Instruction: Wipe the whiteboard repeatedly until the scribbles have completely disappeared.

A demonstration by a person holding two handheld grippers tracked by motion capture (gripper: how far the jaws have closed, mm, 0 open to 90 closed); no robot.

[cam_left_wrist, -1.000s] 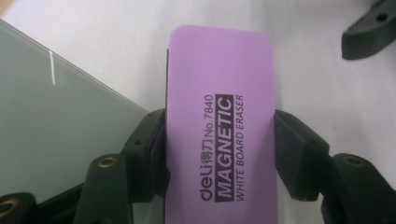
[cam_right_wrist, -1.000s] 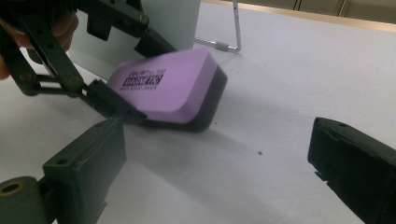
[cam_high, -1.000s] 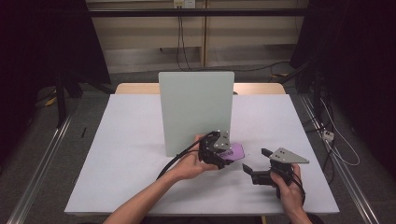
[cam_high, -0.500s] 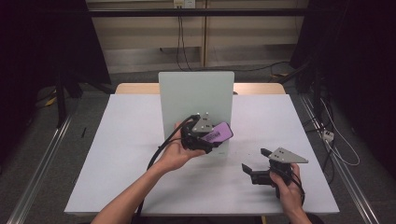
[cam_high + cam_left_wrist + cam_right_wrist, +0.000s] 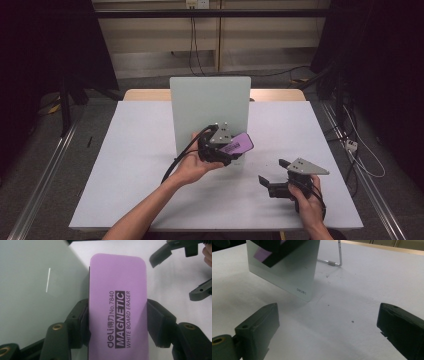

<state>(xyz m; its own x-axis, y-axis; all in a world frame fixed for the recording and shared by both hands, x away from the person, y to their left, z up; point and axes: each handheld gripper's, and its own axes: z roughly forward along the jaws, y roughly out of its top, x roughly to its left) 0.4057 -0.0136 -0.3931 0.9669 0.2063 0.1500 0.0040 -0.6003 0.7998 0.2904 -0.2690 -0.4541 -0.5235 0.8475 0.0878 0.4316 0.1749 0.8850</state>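
The purple whiteboard eraser [image 5: 117,307] is clamped across its width in the left claw [image 5: 231,152], held off the table [image 5: 130,165] right in front of the upright whiteboard [image 5: 210,102], which carries a short white stroke [image 5: 48,280]. The right claw [image 5: 272,185] rests low on the table nearby, jaws wide apart, gripping nothing.

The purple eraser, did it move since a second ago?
Yes. The purple eraser went up off the table, now in front of the standing whiteboard.
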